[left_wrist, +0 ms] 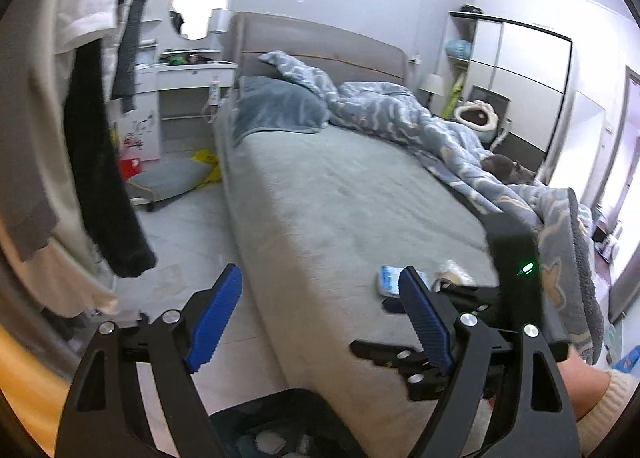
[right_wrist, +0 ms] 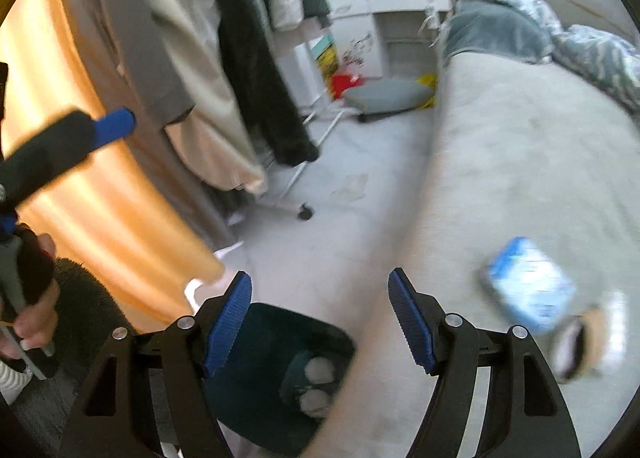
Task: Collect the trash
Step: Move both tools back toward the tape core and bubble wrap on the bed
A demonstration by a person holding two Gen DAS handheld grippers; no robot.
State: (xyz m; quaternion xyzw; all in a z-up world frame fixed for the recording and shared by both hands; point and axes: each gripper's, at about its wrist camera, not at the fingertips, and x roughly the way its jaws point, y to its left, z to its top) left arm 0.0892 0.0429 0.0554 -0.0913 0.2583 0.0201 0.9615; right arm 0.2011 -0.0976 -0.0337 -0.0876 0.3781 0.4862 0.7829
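Grey-sheeted bed (right_wrist: pixel 520 162): trash sits near its foot edge. Dark bin (right_wrist: pixel 272 374) on the floor beside it already holds crumpled wads. Blue-and-white plastic packet (right_wrist: pixel 528 286) looks light, crinkly, slippery; I'd pinch a short edge. Tan-and-white scrap (right_wrist: pixel 580 342) beside it is too blurred to identify. My left gripper (left_wrist: pixel 320 322) and right gripper (right_wrist: pixel 320 322): both spread, empty. Nothing blocks the reach.
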